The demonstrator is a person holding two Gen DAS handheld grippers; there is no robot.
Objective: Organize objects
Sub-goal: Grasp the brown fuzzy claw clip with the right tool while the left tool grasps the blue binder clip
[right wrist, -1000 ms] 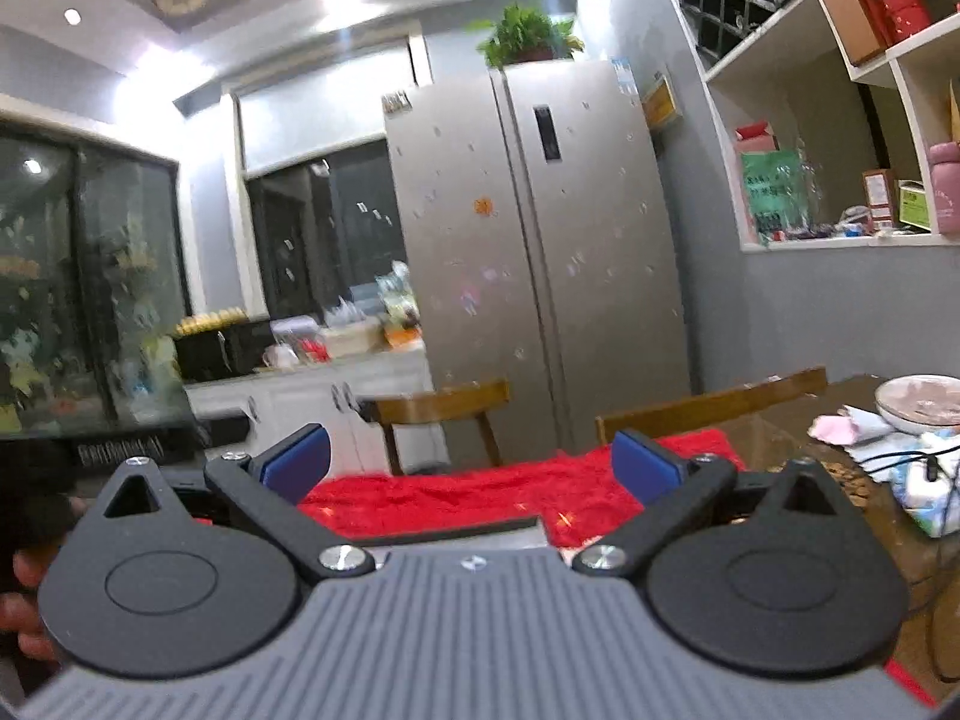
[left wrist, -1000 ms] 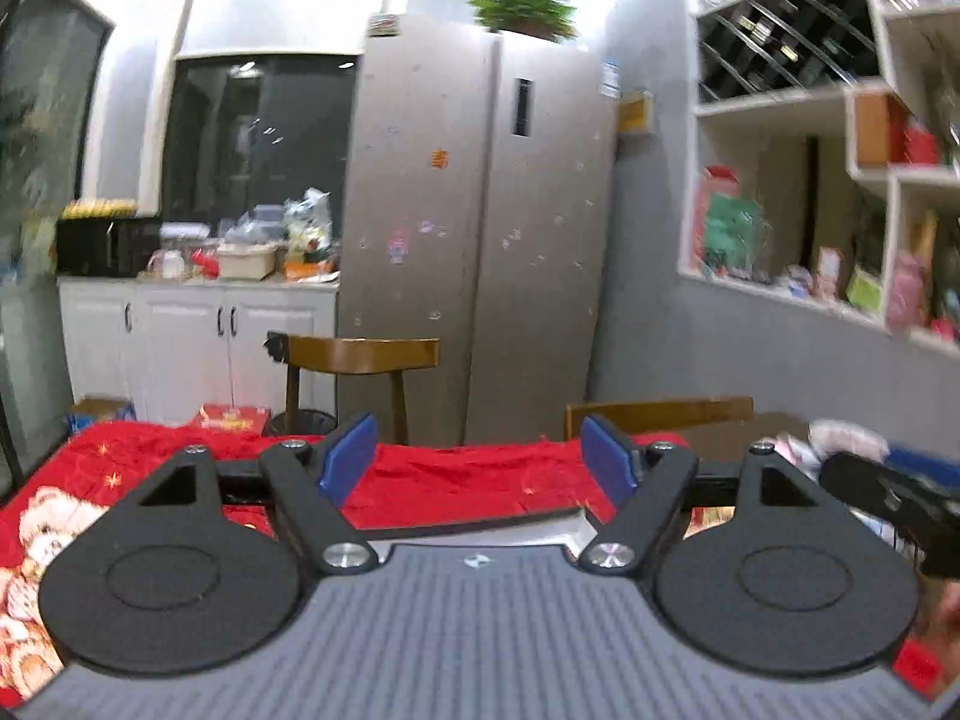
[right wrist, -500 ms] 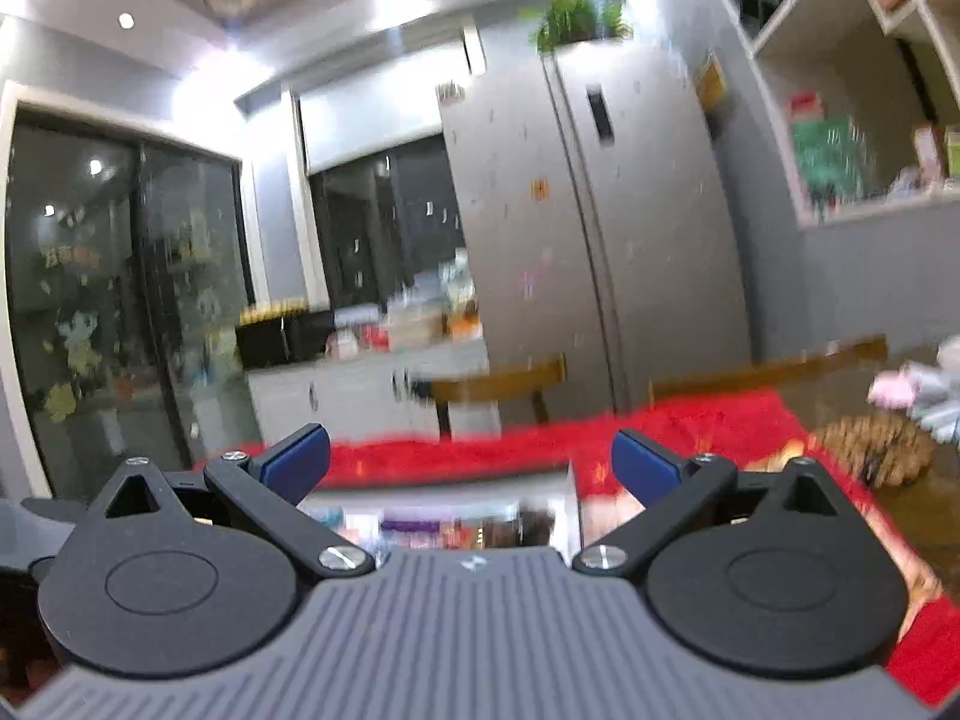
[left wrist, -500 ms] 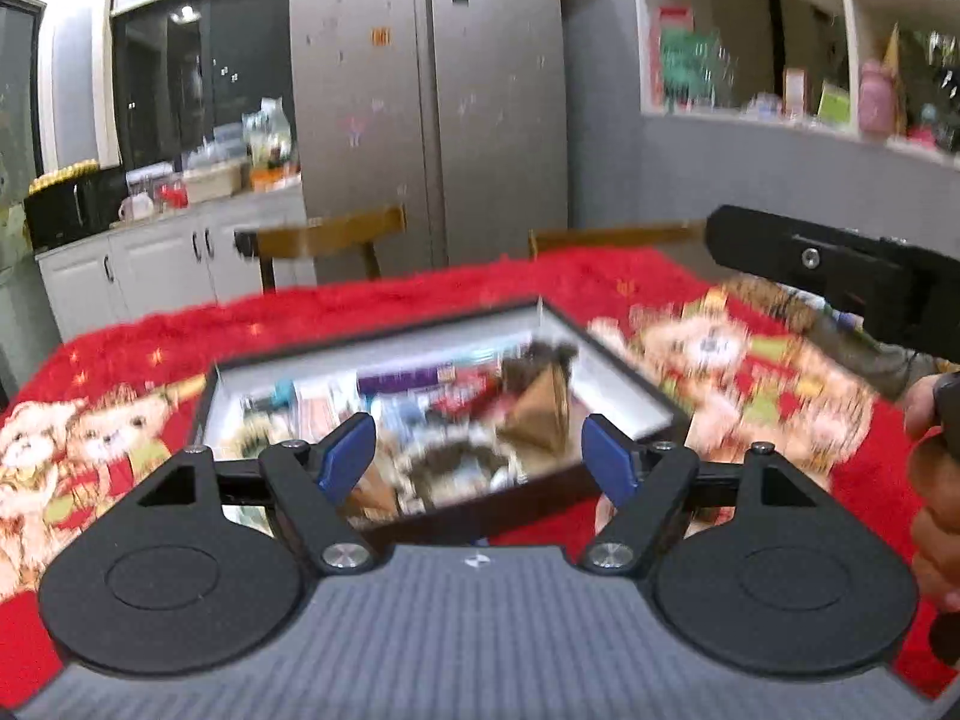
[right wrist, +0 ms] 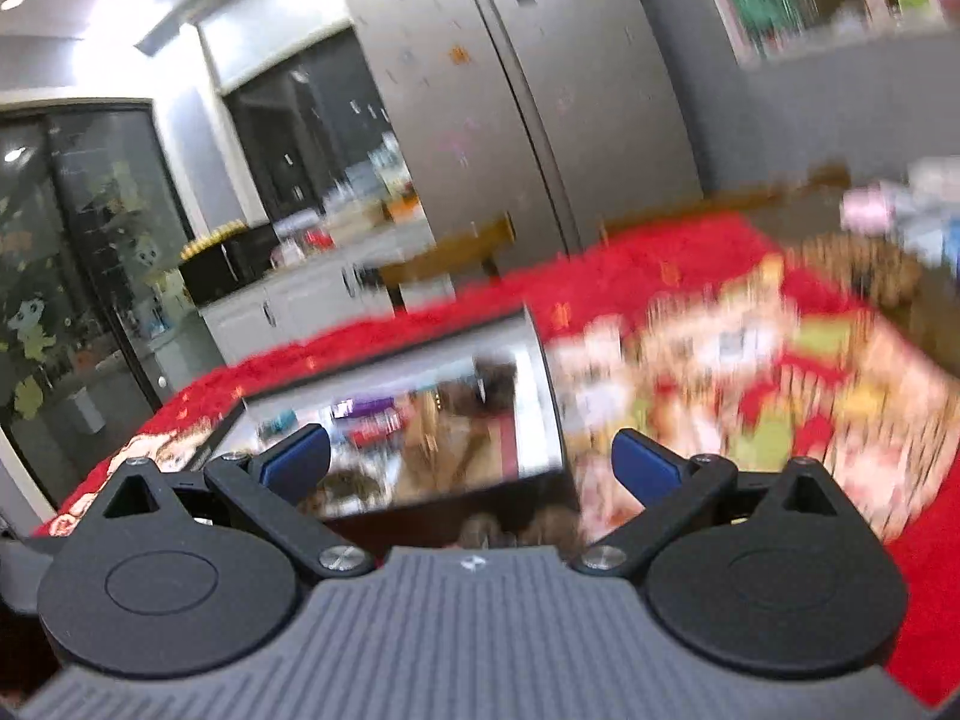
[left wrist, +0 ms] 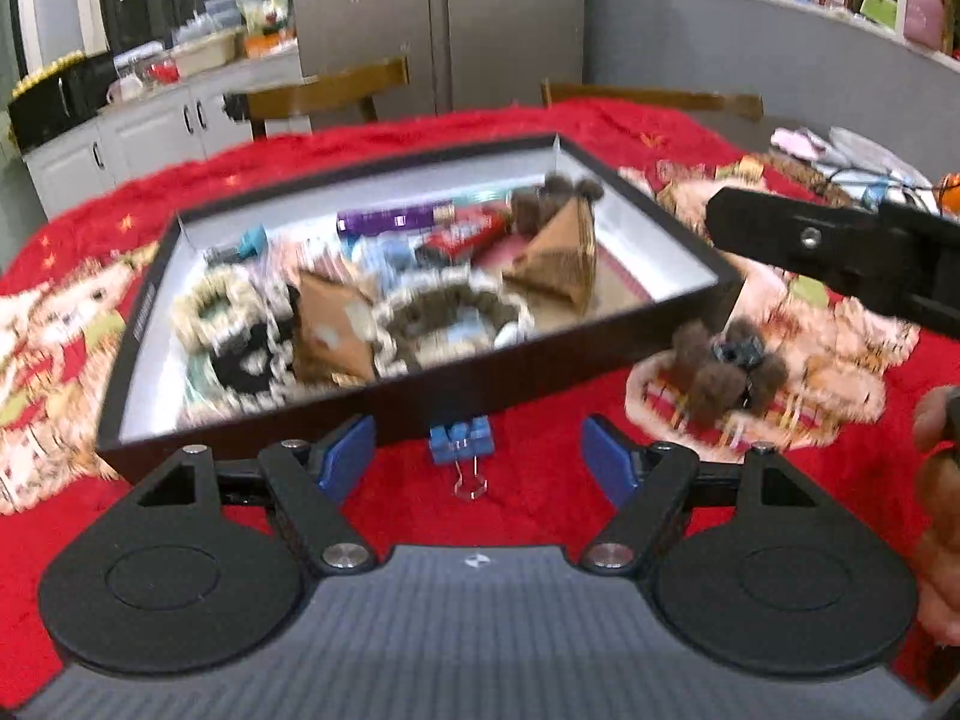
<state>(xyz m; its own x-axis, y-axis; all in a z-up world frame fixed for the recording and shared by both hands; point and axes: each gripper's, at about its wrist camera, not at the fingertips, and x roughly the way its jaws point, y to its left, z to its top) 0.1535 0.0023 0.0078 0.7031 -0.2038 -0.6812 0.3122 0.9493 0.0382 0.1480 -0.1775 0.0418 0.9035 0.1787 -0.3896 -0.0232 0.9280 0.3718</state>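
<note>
A black shallow box (left wrist: 540, 372) with a pale inside lies on the red cloth, holding several small items: hair ties, a purple tube (left wrist: 390, 219) and brown paper cones. A blue binder clip (left wrist: 462, 441) lies on the cloth just before the box's near wall, between the fingers of my open left gripper (left wrist: 477, 459). A brown furry hair tie (left wrist: 726, 375) lies on the cloth right of the box. My right gripper (right wrist: 471, 465) stands open and empty, pointing at the box (right wrist: 540, 396) in a blurred view. Its black body (left wrist: 840, 246) shows at right in the left wrist view.
The red cloth (left wrist: 540, 504) with bear pictures covers the table. Wooden chairs (left wrist: 336, 90) stand at the far side before a grey fridge (left wrist: 438, 18). Loose packets and cables (left wrist: 852, 162) lie at the far right. A hand (left wrist: 939, 504) shows at the right edge.
Both grippers have dropped and tipped down toward the table. The box, the binder clip and the furry hair tie have come into view close ahead. Both pairs of jaws kept the same width.
</note>
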